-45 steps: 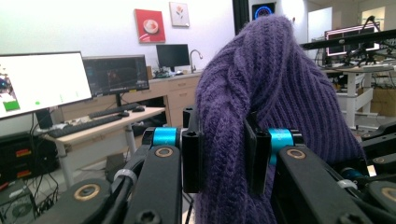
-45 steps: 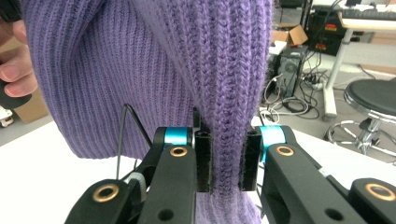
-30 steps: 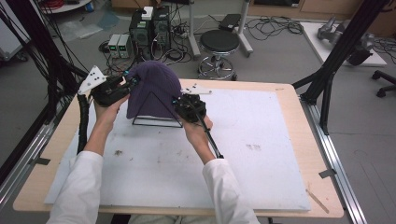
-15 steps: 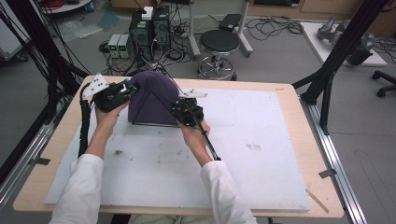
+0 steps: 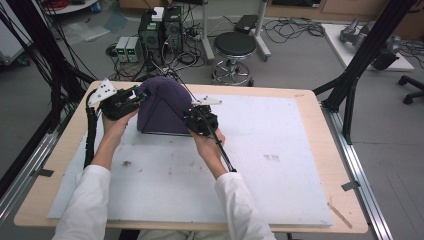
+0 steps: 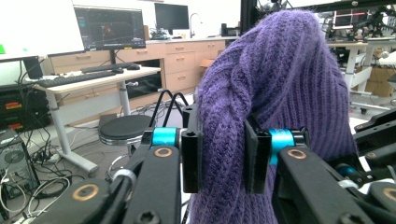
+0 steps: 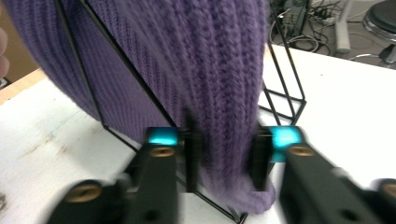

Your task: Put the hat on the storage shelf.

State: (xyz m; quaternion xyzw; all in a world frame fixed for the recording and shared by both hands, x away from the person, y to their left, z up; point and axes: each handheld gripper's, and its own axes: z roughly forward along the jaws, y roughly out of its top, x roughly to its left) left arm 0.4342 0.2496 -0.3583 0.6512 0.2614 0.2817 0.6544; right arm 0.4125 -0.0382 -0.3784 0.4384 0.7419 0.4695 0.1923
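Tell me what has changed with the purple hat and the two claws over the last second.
The purple hat has slid lower over the black wire stand, so less of the frame shows beneath it. The right claw moved down and toward the person along the hat's edge; the left claw shifted slightly. Both stay clamped on the knit, and the stand stays on the white mat.

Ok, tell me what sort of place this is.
Most likely a robotics or data-collection lab. A black frame stands around the table, computer towers sit among tangled cables on the floor, and the left gripper view shows a desk with a monitor and keyboard.
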